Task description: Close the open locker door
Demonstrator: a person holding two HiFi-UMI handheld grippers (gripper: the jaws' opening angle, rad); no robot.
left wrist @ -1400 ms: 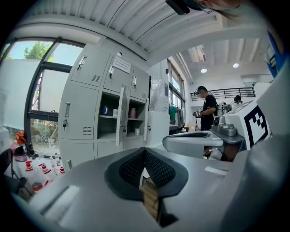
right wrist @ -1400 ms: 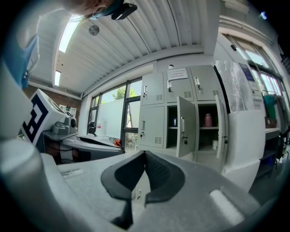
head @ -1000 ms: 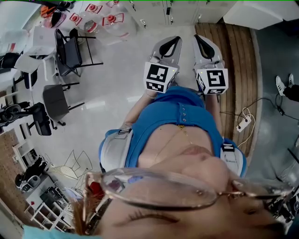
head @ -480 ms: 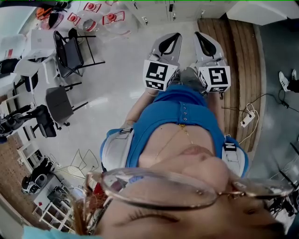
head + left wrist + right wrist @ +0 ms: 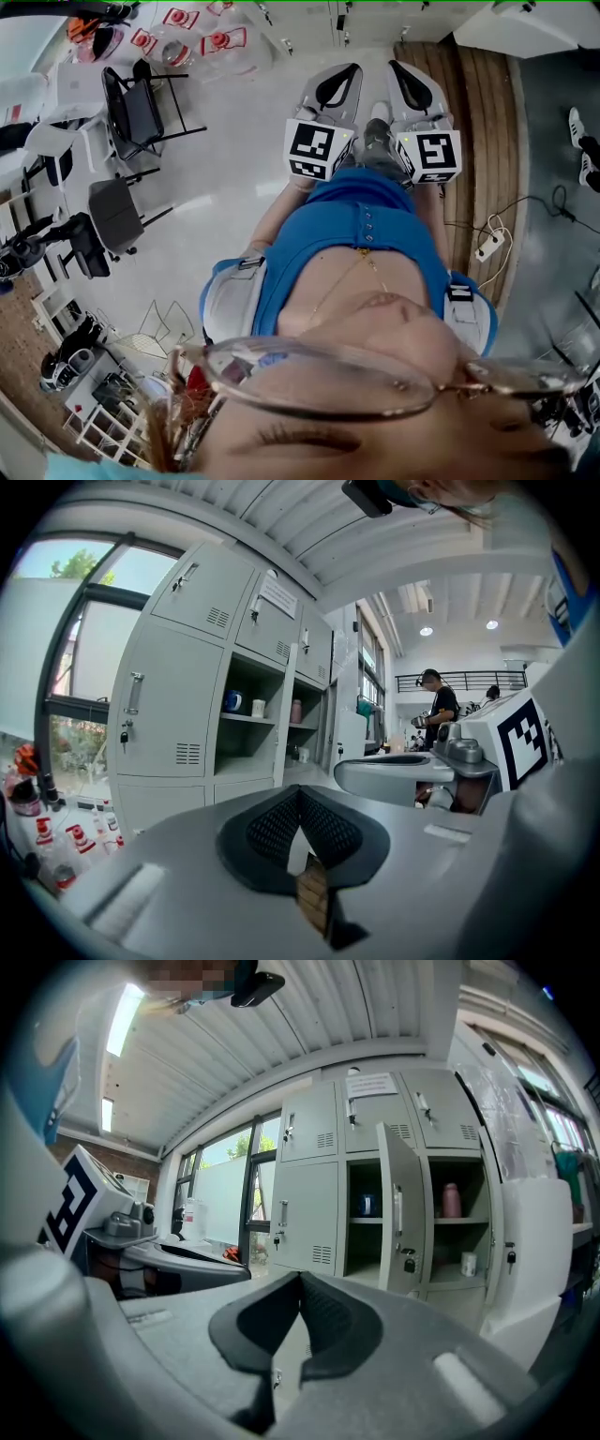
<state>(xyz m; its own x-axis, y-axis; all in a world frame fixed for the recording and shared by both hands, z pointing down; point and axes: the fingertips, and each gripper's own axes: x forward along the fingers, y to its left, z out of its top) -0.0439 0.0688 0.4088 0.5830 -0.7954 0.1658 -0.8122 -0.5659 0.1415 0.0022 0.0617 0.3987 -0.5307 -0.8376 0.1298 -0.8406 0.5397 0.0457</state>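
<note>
A bank of grey lockers (image 5: 314, 1204) stands ahead of me. One tall door (image 5: 398, 1208), with a handle and a padlock, hangs open edge-on to me; in the left gripper view this door (image 5: 290, 714) shows as a thin edge. Behind it are shelves with a blue cup (image 5: 367, 1205), a pink bottle (image 5: 451, 1200) and a white cup (image 5: 468, 1263). My left gripper (image 5: 300, 794) and right gripper (image 5: 300, 1279) are both shut with nothing in them, held side by side at waist height, well short of the lockers. From above, the left gripper (image 5: 351, 69) and right gripper (image 5: 397, 69) point at the lockers' foot (image 5: 309, 17).
A white door or panel (image 5: 534, 1251) stands open at the lockers' right. Folding chairs (image 5: 136, 103) and water jugs (image 5: 220, 42) are to the left. A wooden platform (image 5: 478, 141) and a power strip (image 5: 487, 246) lie to the right. A person (image 5: 439, 700) stands far down the room.
The view has crept towards the lockers, and a grey leg now shows between the two grippers. Both grippers stay shut and side by side.
</note>
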